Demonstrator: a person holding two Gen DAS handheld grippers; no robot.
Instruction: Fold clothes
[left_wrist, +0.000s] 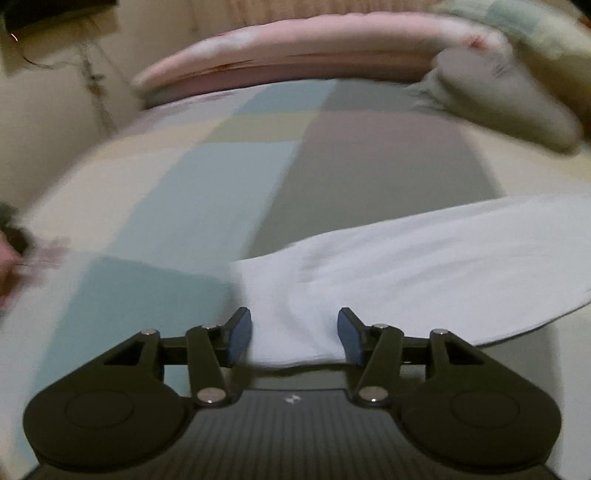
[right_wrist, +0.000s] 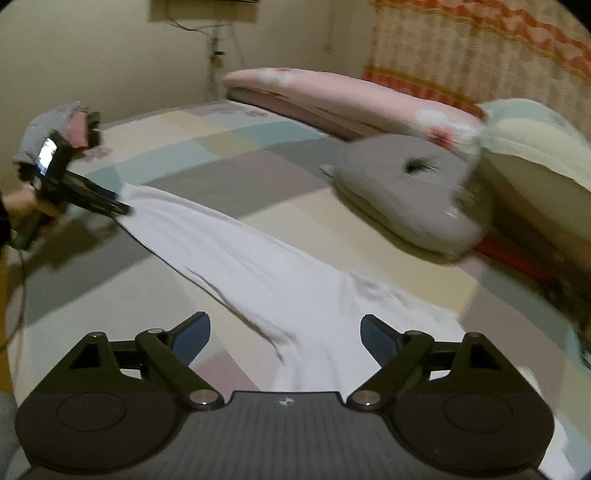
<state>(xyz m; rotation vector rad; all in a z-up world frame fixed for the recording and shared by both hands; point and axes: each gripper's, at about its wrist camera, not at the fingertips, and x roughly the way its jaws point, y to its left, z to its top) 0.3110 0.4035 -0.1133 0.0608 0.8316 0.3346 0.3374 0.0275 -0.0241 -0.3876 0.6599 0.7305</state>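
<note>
Now: white garment (right_wrist: 236, 254) lies stretched flat across patchwork bedspread (right_wrist: 288, 155). L gripper (left_wrist: 294, 336) jaws apart, cloth between pads, not pinched. R gripper (right_wrist: 285, 332) wide open over garment's near end.

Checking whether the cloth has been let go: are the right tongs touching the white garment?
Apart. The right wrist view shows the right tongs spread wide, with the white garment lying flat on the bed between and below the pads, with clear gaps either side.
</note>
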